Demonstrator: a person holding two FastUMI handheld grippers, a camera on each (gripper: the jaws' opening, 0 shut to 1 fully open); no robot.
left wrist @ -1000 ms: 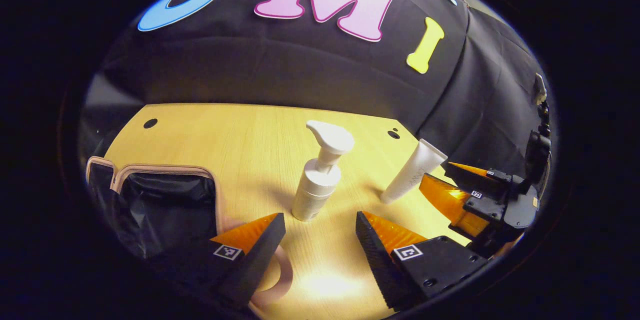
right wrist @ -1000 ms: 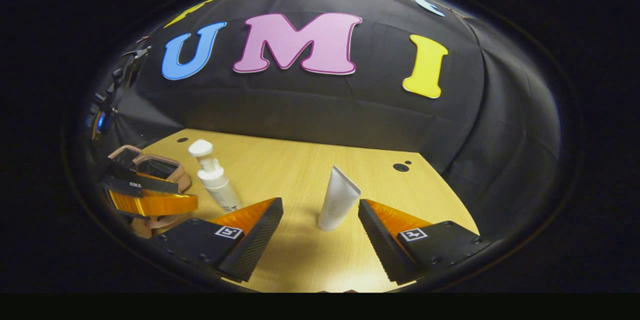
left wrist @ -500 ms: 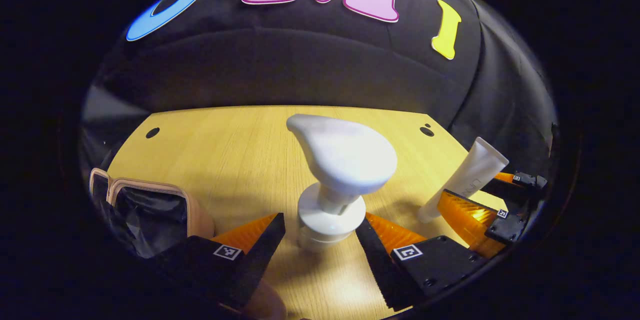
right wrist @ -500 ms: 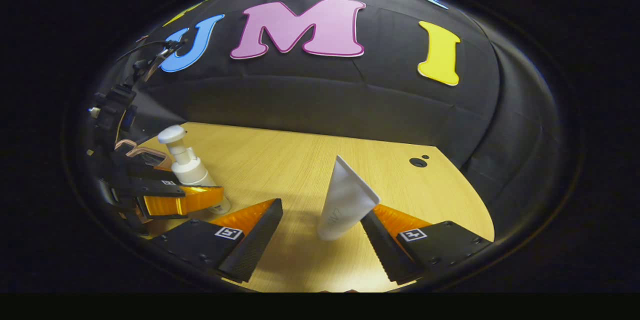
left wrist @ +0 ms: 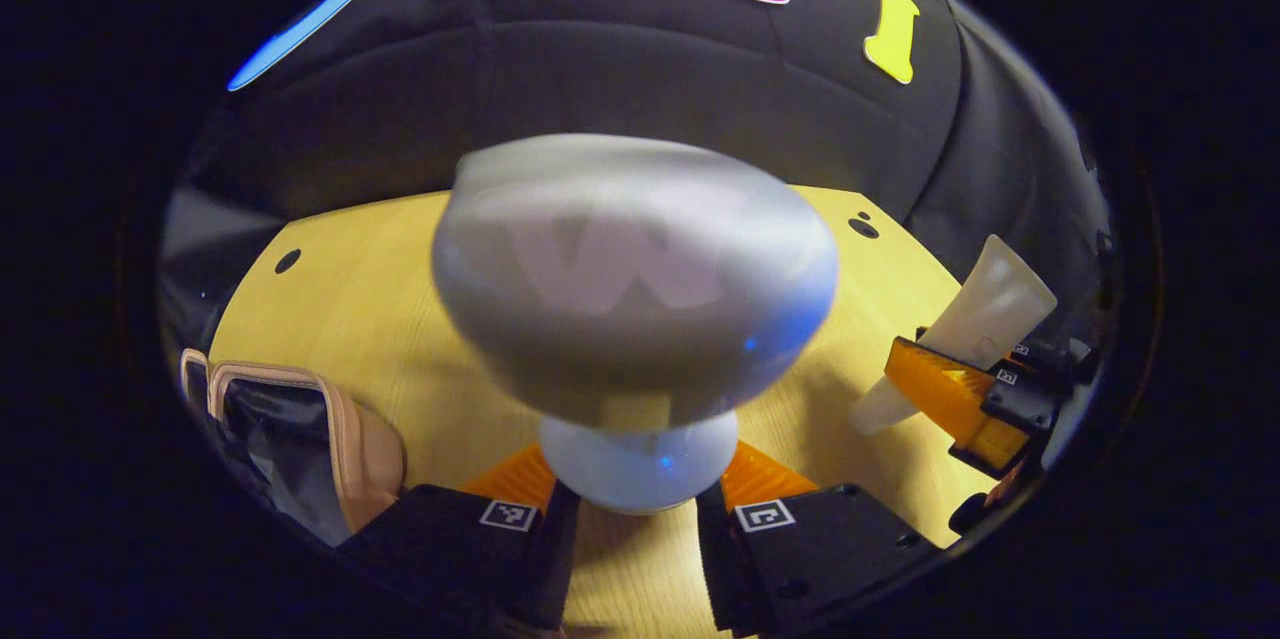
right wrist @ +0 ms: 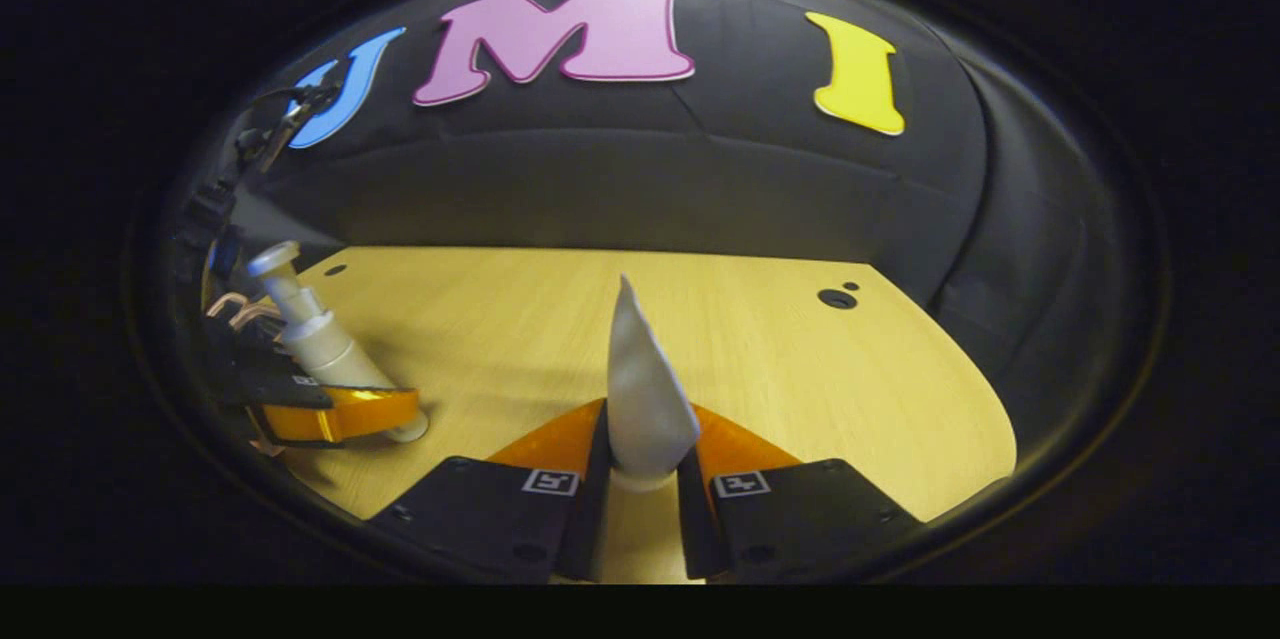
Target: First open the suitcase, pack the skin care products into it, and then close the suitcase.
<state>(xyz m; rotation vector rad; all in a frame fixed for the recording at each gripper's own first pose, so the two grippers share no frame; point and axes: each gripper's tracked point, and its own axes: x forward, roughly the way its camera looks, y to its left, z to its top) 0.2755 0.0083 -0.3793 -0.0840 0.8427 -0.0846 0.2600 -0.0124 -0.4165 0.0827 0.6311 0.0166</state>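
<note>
Clamped low-centre between the left gripper (left wrist: 630,519): a smooth, domed white pump bottle (left wrist: 635,299). Pinched upright in the right gripper (right wrist: 640,494): a tapered matte tube (right wrist: 645,399). Lower left: soft pink suitcase (left wrist: 350,429), unzipped.

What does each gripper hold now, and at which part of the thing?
The left gripper holds the pump bottle by its body, below the pump head. The right gripper holds the white tube near its lower end.

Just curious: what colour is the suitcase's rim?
Pale pink suitcase rim, seen best in the left gripper view.
</note>
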